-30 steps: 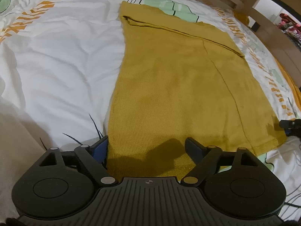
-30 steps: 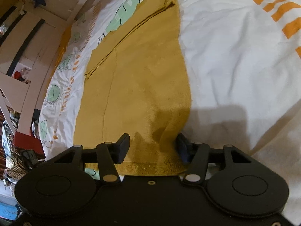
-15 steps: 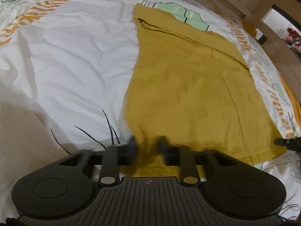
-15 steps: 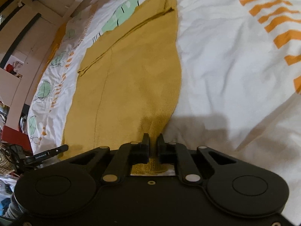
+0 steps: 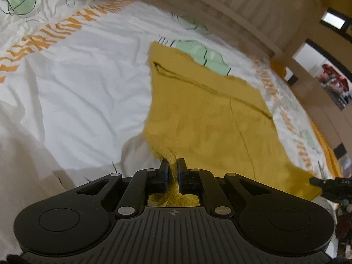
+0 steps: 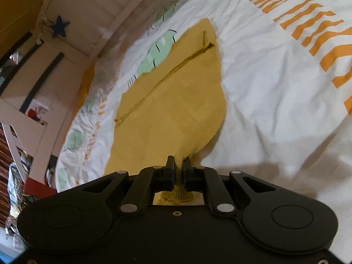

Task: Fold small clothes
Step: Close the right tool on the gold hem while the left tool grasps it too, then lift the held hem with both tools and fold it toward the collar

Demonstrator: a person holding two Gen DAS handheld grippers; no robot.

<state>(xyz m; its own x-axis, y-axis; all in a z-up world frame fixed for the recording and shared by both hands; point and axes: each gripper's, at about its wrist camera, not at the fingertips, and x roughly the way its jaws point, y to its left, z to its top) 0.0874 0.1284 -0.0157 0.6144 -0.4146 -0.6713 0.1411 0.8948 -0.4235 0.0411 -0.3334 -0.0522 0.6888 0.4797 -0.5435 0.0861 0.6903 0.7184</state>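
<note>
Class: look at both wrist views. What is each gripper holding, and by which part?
Both hold the yellow garment by its near hem: the left gripper at one corner, the right gripper at the other, fabric bunched between shut jaws.

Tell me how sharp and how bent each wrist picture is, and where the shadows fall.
Left wrist view: the mustard garment and the patterned duvet are smeared, the left tongs crisp; fisheye bows the slatted bed rail. Right wrist view: milder blur, the right tongs sharp on the cloth; a soft shadow lies on the duvet to their right; the room bends at the edges.
</note>
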